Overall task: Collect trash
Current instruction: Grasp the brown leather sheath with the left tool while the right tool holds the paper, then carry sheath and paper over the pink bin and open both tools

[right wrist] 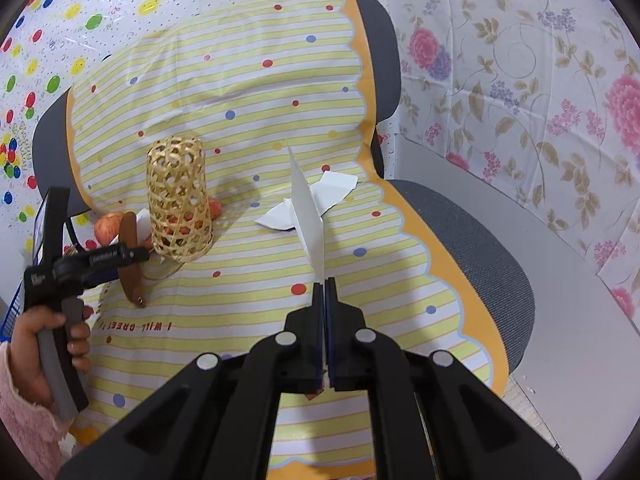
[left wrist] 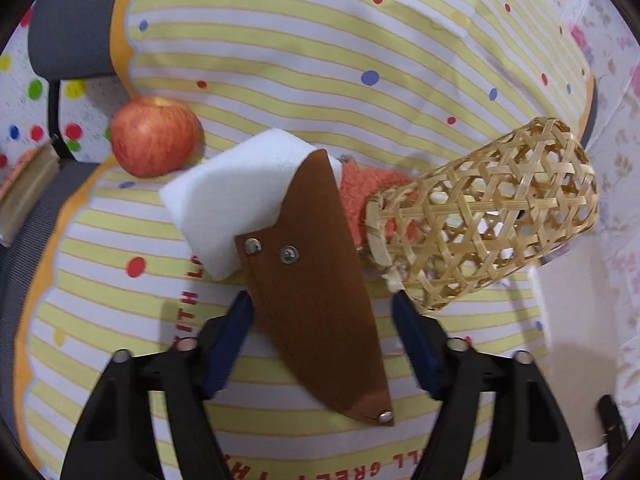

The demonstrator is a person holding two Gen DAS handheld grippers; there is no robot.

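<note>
My right gripper (right wrist: 325, 286) is shut on an upright piece of white paper (right wrist: 306, 216), held above the striped cloth (right wrist: 248, 80). More torn white paper (right wrist: 334, 188) lies behind it on the cloth. My left gripper (left wrist: 322, 308) is open, its blue pads on either side of a brown leather sheath (left wrist: 312, 300) without pressing it. Under the sheath's far end is a white foam block (left wrist: 228, 196). An upturned woven bamboo basket (left wrist: 480, 216) covers a fuzzy orange cloth (left wrist: 360, 192). A red apple (left wrist: 154, 136) sits at the left.
The striped cloth drapes a grey office chair (right wrist: 460, 240). A grey board (right wrist: 560, 300) runs along the chair's right side. A person's hand (right wrist: 44, 344) holds the left gripper (right wrist: 138, 256) at the chair's left edge. Dotted and floral sheets hang behind.
</note>
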